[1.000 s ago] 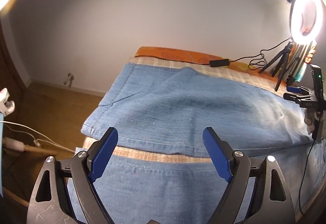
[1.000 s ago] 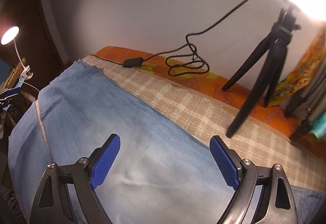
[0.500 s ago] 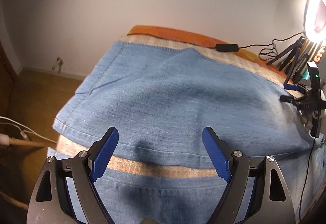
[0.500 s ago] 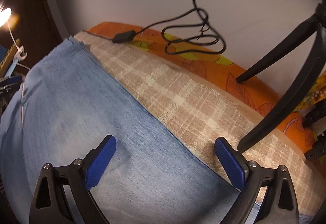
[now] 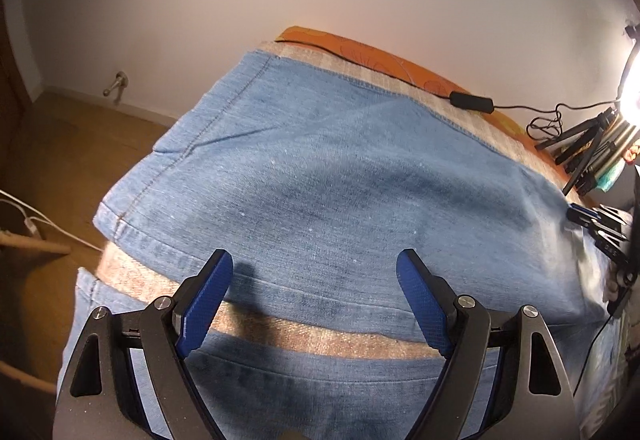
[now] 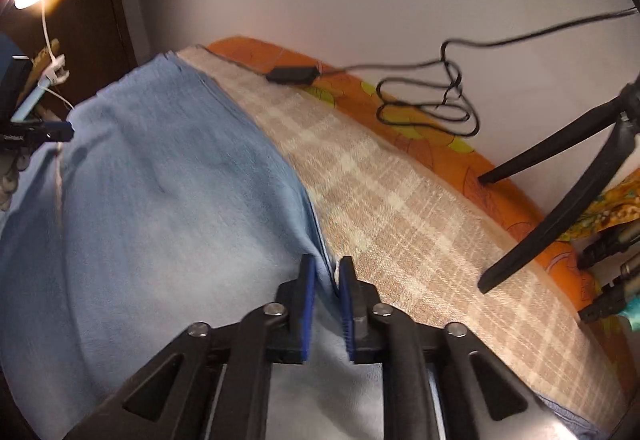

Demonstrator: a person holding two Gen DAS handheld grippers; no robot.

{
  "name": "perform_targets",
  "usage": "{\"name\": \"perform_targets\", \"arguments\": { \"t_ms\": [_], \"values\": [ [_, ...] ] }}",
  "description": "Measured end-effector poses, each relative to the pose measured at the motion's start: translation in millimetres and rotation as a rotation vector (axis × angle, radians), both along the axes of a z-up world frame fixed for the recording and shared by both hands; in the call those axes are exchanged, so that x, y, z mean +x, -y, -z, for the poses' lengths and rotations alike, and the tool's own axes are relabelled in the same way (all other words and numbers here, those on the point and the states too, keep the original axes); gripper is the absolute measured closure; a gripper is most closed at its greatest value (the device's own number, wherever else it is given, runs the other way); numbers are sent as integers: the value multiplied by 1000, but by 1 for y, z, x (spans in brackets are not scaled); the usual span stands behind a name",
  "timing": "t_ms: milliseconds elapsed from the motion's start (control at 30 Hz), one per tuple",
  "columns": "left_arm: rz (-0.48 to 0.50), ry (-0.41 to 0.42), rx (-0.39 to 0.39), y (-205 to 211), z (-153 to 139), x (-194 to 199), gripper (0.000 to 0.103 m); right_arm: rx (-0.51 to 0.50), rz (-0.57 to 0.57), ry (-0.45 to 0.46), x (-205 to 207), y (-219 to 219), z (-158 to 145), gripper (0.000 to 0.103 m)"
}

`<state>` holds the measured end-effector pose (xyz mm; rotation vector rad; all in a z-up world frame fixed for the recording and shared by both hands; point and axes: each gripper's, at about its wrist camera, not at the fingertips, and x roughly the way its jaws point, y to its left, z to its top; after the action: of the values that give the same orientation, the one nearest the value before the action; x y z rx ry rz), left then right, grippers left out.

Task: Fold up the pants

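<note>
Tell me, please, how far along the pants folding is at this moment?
Early stage. Done: the jeans lie spread flat on the checked cloth, both legs side by side. In hand: the right claw is shut on the far edge of one leg, while the left claw hangs open above the hem. Left: gripping that hem and making every fold.

The left black plastic two-finger gripper (image 5: 314, 296) carries two blue textured rubber pads (image 5: 420, 308), long and rounded at the tips, each mounted on a black angular arm. Silver round screw heads (image 5: 465, 301) sit at the arm joints, and triangular cut-outs open in the outer links. The right black plastic two-finger gripper (image 6: 326, 280) has the same build: blue ribbed pads (image 6: 307, 300), silver screws (image 6: 274, 309), and triangular openings in its black linkage.
</note>
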<state>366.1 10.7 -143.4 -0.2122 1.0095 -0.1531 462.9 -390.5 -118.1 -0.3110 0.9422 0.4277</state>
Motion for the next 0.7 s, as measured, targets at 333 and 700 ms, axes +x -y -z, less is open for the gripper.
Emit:
{"name": "perform_targets", "arguments": {
  "t_ms": [333,700],
  "values": [
    [-7,39,-24,-6,-28,4,19,77,-164,106,-86,-27,-71,103],
    [24,13,-23,7,-14,5,19,128,-4,-20,13,20,-18,36]
  ]
}}
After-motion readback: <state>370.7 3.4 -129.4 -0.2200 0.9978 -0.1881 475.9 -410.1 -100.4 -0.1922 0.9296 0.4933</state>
